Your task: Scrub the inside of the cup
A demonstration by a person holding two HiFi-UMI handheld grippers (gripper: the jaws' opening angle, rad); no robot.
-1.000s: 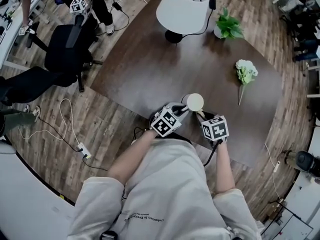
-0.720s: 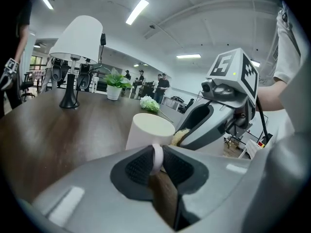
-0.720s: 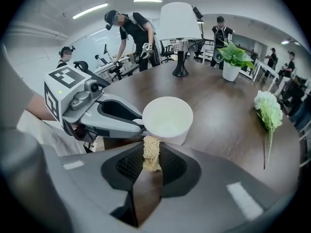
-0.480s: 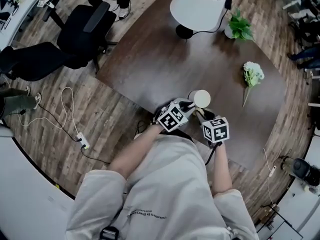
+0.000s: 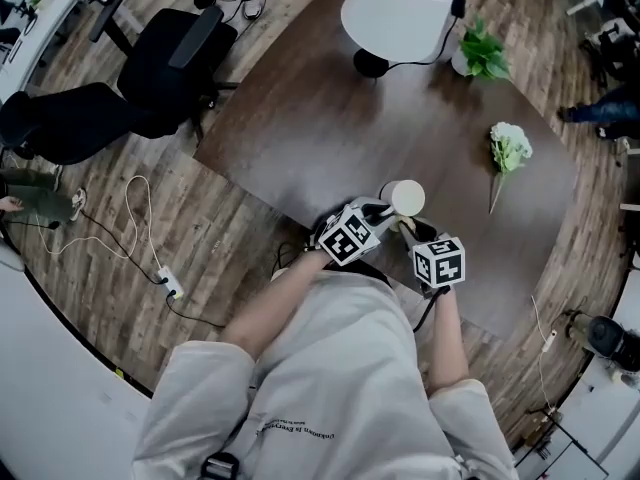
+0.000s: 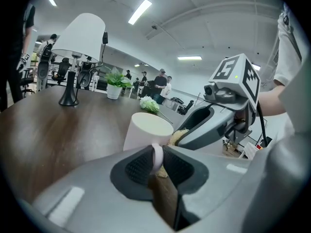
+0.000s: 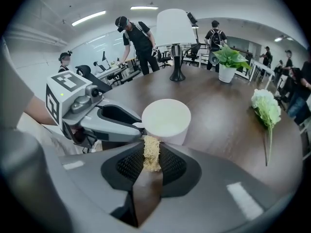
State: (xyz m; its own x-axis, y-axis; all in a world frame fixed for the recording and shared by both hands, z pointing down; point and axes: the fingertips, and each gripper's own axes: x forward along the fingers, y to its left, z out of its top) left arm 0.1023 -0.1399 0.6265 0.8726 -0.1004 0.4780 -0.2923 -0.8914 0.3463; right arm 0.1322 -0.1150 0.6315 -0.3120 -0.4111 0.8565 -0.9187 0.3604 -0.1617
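Left gripper [image 6: 157, 167] grips the stiff, probably breakable cup [image 6: 145, 132] by its handle [image 6: 156, 154]. Right gripper [image 7: 151, 166] clamps a soft scrubber [image 7: 151, 152] at its six-o'clock rim.

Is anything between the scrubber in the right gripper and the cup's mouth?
Nothing visible. The cup is open and the scrubber sits just outside its rim; the left gripper clamps only the handle.

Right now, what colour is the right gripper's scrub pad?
Scrub pad: straw yellow, clearest in the right gripper view.

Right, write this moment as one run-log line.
left gripper shut on cup handle | right gripper shut on scrubber | scrubber beside cup, not inside | cup upright on table
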